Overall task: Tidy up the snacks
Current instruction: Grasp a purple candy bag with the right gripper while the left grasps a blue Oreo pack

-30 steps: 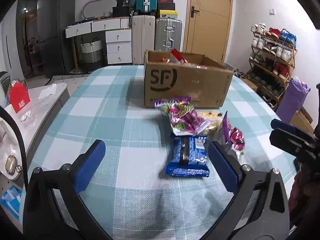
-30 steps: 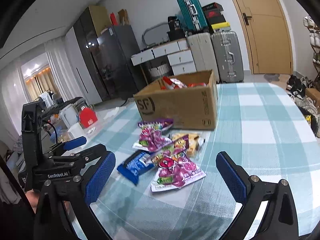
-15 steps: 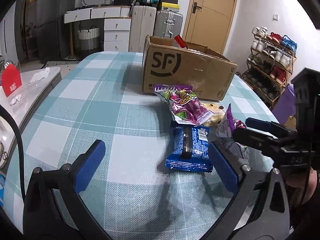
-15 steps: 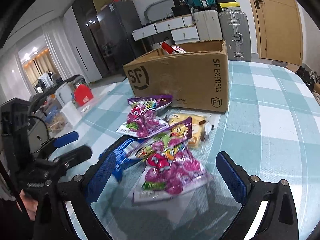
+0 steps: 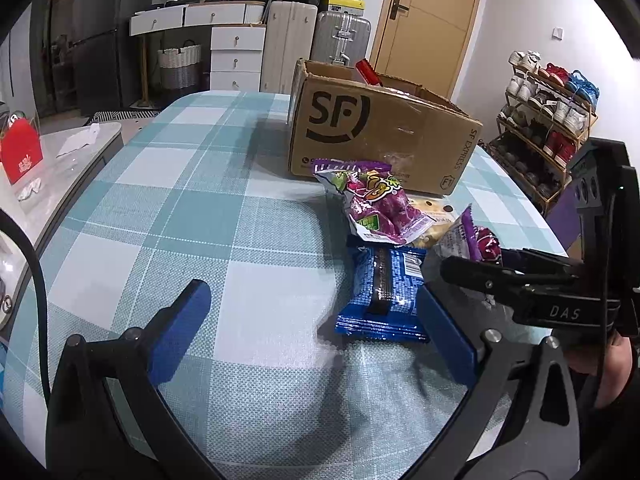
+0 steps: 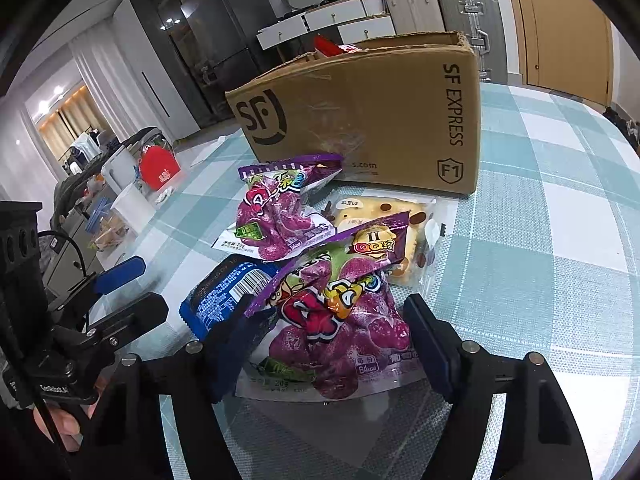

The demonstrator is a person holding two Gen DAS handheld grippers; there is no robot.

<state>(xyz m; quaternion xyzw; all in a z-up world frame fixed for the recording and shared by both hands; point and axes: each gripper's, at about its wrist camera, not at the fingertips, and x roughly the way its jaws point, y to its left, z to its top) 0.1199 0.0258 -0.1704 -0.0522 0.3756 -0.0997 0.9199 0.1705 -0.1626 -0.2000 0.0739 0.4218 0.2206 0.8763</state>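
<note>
An SF cardboard box stands on the checked table with snacks inside. In front of it lie a purple candy bag, a yellow cake pack, a blue biscuit pack and a second purple candy bag. My right gripper is open, its fingers on either side of that second purple bag. My left gripper is open and empty, just left of the blue pack.
The table has a checked teal cloth. A side counter with a red item is to the left. A shoe rack stands at the right. Suitcases and drawers line the far wall.
My right gripper has moved forward and down so its fingers now straddle the near purple bag. My left gripper has moved closer to the snacks.
</note>
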